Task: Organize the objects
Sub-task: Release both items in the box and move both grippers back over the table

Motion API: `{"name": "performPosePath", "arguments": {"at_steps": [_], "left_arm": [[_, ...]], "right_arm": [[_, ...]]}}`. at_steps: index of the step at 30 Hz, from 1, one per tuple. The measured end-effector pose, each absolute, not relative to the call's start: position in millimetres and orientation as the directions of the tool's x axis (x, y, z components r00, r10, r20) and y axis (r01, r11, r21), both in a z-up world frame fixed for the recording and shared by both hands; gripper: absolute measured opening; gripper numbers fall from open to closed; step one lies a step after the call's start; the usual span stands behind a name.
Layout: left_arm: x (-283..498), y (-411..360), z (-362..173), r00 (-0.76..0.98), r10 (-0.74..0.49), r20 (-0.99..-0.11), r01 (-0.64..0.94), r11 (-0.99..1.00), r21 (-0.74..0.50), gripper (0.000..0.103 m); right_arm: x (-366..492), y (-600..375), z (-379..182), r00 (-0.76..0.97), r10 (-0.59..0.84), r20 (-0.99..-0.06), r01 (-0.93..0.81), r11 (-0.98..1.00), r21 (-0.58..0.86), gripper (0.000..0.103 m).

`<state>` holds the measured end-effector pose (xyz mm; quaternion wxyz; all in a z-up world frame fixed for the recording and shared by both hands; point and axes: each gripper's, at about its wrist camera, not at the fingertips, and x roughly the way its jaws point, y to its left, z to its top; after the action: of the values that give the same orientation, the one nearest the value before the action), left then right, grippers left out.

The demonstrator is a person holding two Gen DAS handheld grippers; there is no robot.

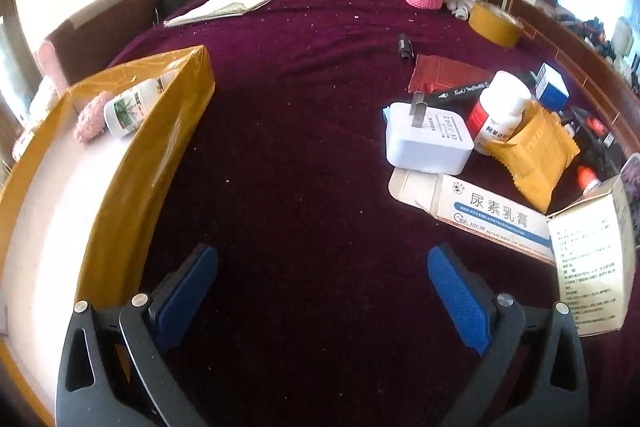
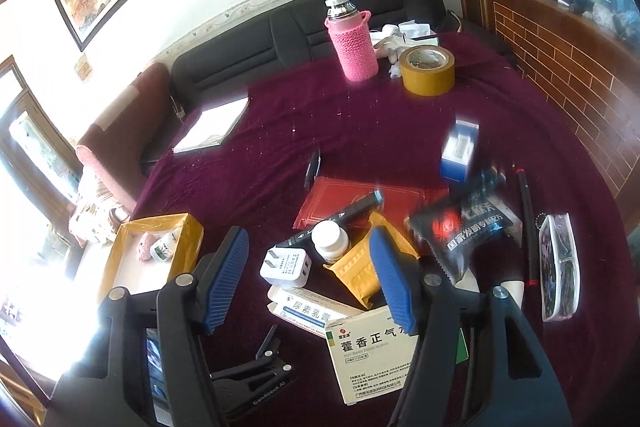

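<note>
Purple cloth (image 1: 304,131) over a table, dark sofa and framed painting beyond. Between picks, judging by both tools empty: left gripper (image 1: 320,291) spread wide over bare cloth, yellow tray (image 1: 120,187) just to its left holding a white bottle (image 1: 132,111); right gripper (image 2: 308,279) parted above the clutter. Next: close on the white charger (image 1: 428,143) ahead-right, carry to tray

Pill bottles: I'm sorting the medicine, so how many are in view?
2. One white bottle lies in the yellow box; one red-labelled bottle sits in the pile beside the white charger. Others may be hidden.
</note>
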<state>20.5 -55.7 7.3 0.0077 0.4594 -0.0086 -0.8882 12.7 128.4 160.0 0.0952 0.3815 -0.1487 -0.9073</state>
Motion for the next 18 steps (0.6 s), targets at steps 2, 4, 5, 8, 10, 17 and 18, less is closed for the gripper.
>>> {"name": "performPosePath", "arguments": {"at_steps": [2, 4, 5, 8, 10, 17, 18], "left_arm": [[20.6, -57.0, 7.7, -0.577, -0.007, -0.817, 0.006, -1.000, 0.004, 0.102], [19.1, -56.2, 6.5, -0.576, -0.012, -0.818, 0.005, -1.000, 0.011, 0.102], [18.9, -56.7, 6.3, -0.576, -0.010, -0.818, 0.005, -1.000, 0.008, 0.102], [15.6, -56.7, 3.3, -0.575, -0.011, -0.818, 0.005, -1.000, 0.009, 0.102], [15.5, -56.8, 3.3, -0.575, -0.011, -0.818, 0.005, -1.000, 0.009, 0.102], [15.3, -56.6, 3.2, -0.575, -0.011, -0.818, 0.005, -1.000, 0.009, 0.102], [15.7, -56.8, 3.3, -0.575, -0.011, -0.818, 0.005, -1.000, 0.009, 0.102]], "right_arm": [[17.1, 125.4, 161.8, -0.719, -0.256, -0.646, 0.044, -0.944, 0.326, 0.062], [20.2, 119.1, 164.6, -0.731, -0.276, -0.624, 0.056, -0.936, 0.349, 0.062], [22.2, 116.1, 165.3, -0.729, -0.300, -0.616, 0.071, -0.927, 0.369, 0.062], [32.9, 104.2, 166.1, -0.704, -0.371, -0.606, 0.137, -0.908, 0.396, 0.062], [41.3, 98.3, 167.6, -0.709, -0.361, -0.606, 0.161, -0.919, 0.360, 0.062], [58.8, 87.1, 166.2, -0.648, -0.520, -0.557, 0.260, -0.838, 0.480, 0.063], [61.5, 89.1, 165.4, -0.656, -0.525, -0.543, 0.249, -0.829, 0.501, 0.063]]}}
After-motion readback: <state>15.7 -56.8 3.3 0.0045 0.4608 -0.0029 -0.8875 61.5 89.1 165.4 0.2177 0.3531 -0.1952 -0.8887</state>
